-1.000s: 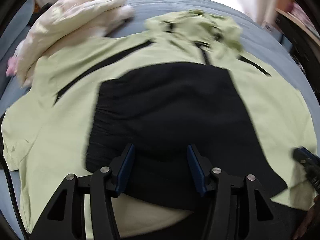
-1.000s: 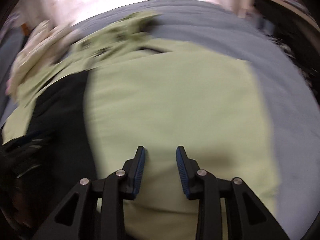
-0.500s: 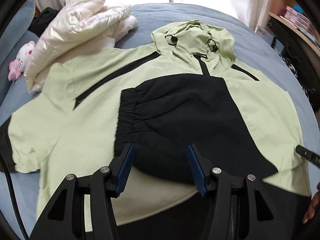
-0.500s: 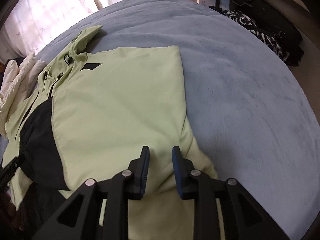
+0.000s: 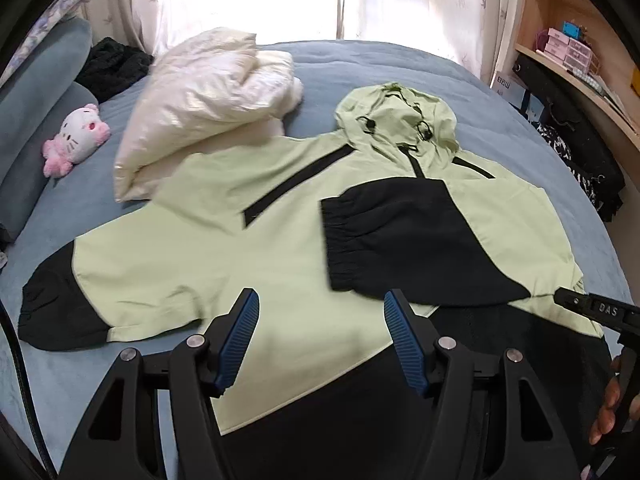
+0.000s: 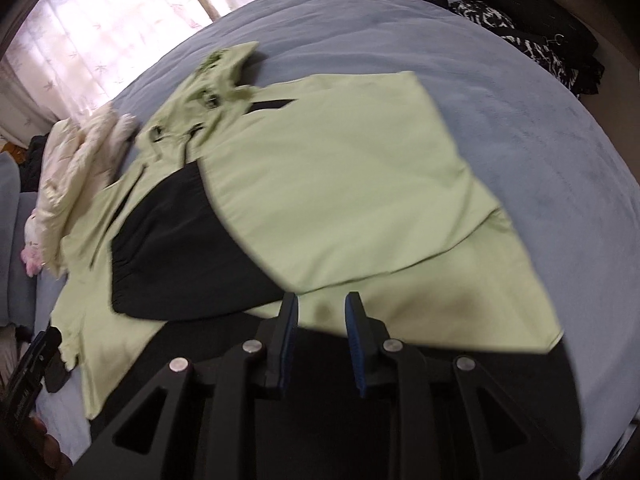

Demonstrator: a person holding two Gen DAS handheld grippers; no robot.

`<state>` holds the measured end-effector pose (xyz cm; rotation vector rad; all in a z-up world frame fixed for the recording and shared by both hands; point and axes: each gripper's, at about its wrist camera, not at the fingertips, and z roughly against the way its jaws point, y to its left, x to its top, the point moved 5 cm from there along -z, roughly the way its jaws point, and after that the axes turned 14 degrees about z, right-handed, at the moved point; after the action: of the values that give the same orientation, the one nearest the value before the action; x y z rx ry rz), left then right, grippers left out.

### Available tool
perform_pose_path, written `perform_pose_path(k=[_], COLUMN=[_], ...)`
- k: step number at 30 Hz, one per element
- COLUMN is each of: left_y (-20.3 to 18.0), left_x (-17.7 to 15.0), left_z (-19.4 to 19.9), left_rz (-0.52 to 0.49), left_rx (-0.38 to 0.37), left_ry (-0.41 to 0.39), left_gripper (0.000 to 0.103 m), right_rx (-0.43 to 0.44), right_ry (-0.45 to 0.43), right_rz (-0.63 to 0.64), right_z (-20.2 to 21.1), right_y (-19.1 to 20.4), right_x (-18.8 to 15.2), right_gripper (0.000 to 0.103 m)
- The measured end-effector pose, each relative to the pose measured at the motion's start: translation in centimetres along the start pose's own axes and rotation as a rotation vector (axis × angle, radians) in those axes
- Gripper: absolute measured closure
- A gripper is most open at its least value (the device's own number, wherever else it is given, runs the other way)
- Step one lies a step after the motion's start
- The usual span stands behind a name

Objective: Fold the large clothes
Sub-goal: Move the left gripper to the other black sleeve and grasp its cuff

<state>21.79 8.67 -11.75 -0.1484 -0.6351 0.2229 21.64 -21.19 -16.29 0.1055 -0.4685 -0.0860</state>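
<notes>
i am looking down along both grippers at a pale green hooded jacket (image 5: 224, 240) with black panels, which is lying spread flat on a blue bed cover (image 5: 380, 60). ahead of my left gripper (image 5: 320, 340) the jacket's body is stretching away, with its hood (image 5: 396, 120) at the far end. one black-cuffed sleeve (image 5: 404, 240) is lying folded across the chest, ahead and slightly right of the left gripper. the other sleeve (image 5: 60, 308) is reaching out to the left, its black cuff resting on the bed cover. the left gripper's jaws have just been opening; they are standing wide apart above the fabric with nothing between them. my right gripper (image 6: 320, 320) is hovering over the jacket's lower edge, where green fabric is meeting a black band. its jaws are standing a narrow gap apart, gripping nothing. a folded cream puffer jacket (image 5: 208, 96) is lying far ahead to the left, beside the hood, with a pink and white plush toy (image 5: 76, 136) further left.
</notes>
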Motion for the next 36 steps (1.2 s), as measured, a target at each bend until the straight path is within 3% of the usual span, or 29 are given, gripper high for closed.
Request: perform_pose_path(k=[2, 7, 18, 24, 30, 36], left_y=[2.0, 7.3, 22.5, 28.9, 34.8, 39.8], left_x=[0.0, -0.1, 0.4, -0.5, -2.0, -3.9], left_z=[1.0, 2.5, 3.6, 2.2, 0.3, -1.8], left_rz=[0.011, 0.046, 0.265, 0.353, 0.49, 0.698], left_rx=[-0.015, 0.003, 0.014, 0.018, -0.054, -0.163], left_ry=[-0.004, -0.028, -0.029, -0.011, 0.039, 0.073], left_gripper=[0.039, 0.035, 0.029, 0.029, 0.029, 0.029], right_rx=[0.012, 0.059, 0.088, 0.083, 0.083, 0.11], right_ry=[-0.014, -0.037, -0.075, -0.045, -0.039, -0.004], right_rz=[0.021, 0.065, 0.326, 0.385, 0.409, 0.451], right_z=[0.5, 1.2, 1.1, -0.2, -2.0, -4.4], right_y=[2.8, 9.8, 25.9, 30.7, 35.3, 39.7], right_x=[0.0, 0.3, 0.0, 0.2, 0.4, -0.8], right_gripper=[0.078, 0.064, 0.061, 0.061, 0.061, 0.061])
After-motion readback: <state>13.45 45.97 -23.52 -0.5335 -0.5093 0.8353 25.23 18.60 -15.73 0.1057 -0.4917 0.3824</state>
